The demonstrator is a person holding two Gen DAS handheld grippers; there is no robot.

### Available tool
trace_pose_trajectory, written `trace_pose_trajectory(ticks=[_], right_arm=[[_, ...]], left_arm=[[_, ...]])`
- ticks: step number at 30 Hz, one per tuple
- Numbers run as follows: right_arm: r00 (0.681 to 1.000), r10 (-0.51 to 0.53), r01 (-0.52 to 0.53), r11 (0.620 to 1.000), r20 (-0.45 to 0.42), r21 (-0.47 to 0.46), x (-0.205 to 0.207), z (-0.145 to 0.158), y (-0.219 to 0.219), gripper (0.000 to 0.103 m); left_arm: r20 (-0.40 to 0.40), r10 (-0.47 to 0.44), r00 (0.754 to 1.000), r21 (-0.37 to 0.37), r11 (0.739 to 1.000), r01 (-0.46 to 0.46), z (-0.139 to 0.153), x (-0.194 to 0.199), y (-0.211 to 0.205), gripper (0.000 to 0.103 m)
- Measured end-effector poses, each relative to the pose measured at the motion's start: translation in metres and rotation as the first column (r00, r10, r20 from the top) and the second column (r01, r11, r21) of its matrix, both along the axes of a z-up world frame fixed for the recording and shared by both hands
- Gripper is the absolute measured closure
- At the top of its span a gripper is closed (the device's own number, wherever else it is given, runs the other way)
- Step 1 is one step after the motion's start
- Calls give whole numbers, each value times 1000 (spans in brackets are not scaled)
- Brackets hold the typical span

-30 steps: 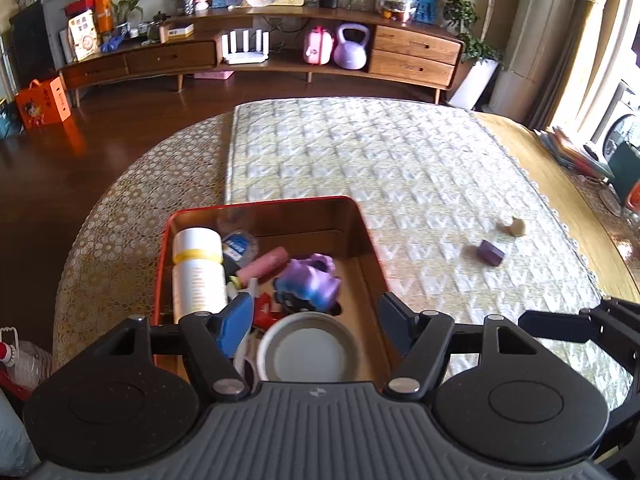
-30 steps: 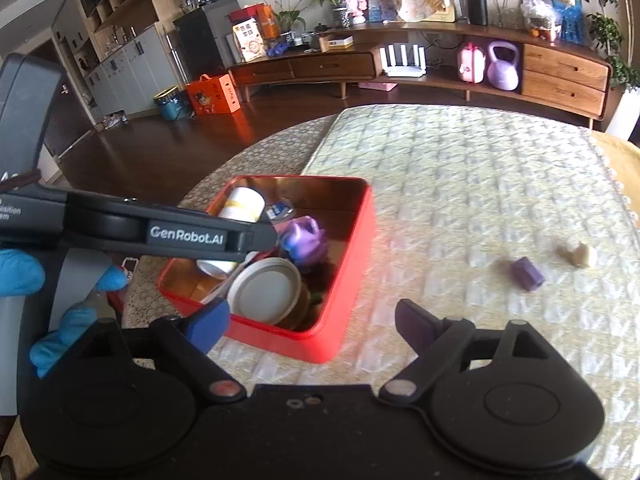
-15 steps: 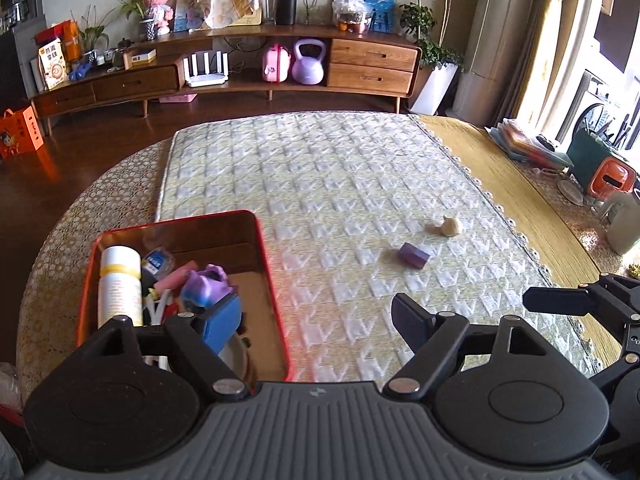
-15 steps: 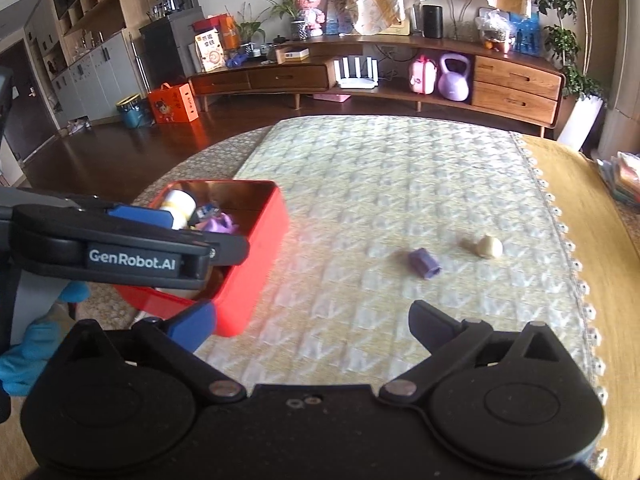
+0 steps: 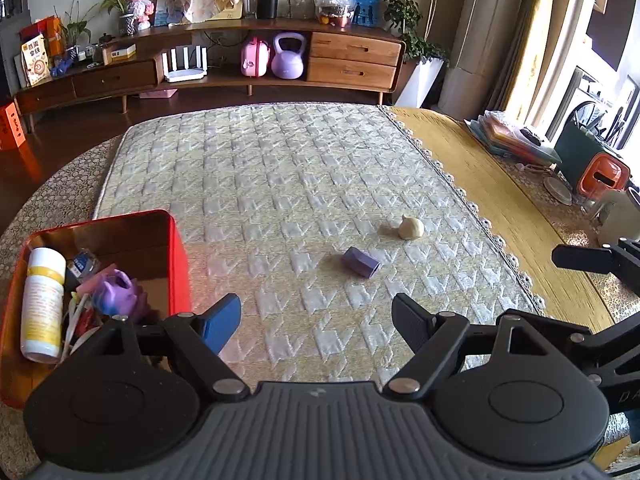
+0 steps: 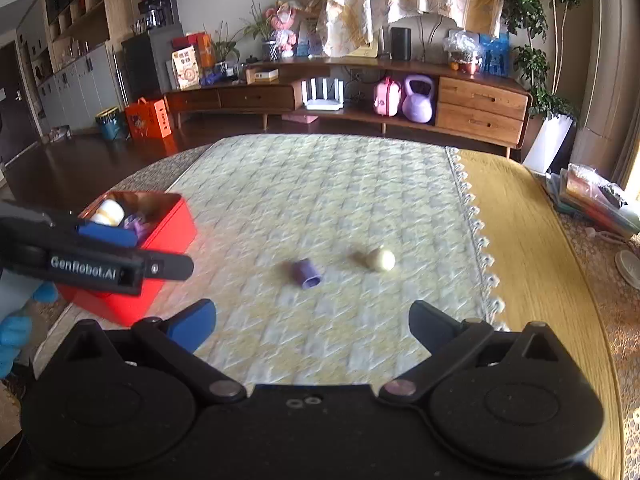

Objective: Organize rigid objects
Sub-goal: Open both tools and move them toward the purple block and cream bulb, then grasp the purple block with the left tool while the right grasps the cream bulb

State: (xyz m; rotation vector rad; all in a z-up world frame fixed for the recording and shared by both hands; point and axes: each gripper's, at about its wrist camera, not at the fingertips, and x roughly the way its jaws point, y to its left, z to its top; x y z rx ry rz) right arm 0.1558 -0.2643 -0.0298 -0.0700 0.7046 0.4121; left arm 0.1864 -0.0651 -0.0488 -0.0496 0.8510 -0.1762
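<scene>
A red box (image 5: 178,256) stands at the left on the quilted mat; it also shows in the right wrist view (image 6: 168,236). It holds a white bottle (image 5: 42,304), a purple toy (image 5: 116,288) and several small items. A purple block (image 5: 361,262) (image 6: 306,274) and a cream round piece (image 5: 411,227) (image 6: 381,259) lie on the mat, apart from each other. My left gripper (image 5: 316,316) is open and empty, above the mat just before the purple block. My right gripper (image 6: 312,320) is open and empty, facing both pieces.
The quilted mat (image 5: 260,168) covers a round table with a yellow cloth (image 5: 500,208) on the right. Folders, a plate and an orange container (image 5: 604,174) sit at the far right edge. A wooden sideboard (image 5: 240,68) stands behind.
Both grippers have swung right, away from over the red box toward the purple block and cream piece. Both stayed open and empty.
</scene>
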Motion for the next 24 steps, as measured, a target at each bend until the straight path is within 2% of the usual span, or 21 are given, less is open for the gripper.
trace_pose_trajectory(ticks=[3, 12, 16, 19, 24], right_arm=[[998, 38, -37, 999, 45, -19, 9, -4, -7, 0], [998, 50, -46, 995, 38, -84, 50, -27, -13, 0], [999, 18, -21, 996, -31, -88, 78, -39, -15, 0], [999, -18, 14, 996, -48, -85, 96, -48, -20, 3], [992, -44, 41, 999, -120, -30, 126, -62, -27, 8]], left_arm=[[1, 0, 1000, -20, 1000, 0, -9, 7, -8, 20], [-5, 2, 1000, 38, 999, -1, -36, 36, -34, 20], [-14, 16, 1000, 44, 999, -16, -48, 52, -37, 21], [-23, 16, 1000, 28, 999, -15, -57, 61, -39, 21], [-24, -4, 1000, 40, 999, 5, -72, 73, -48, 21]])
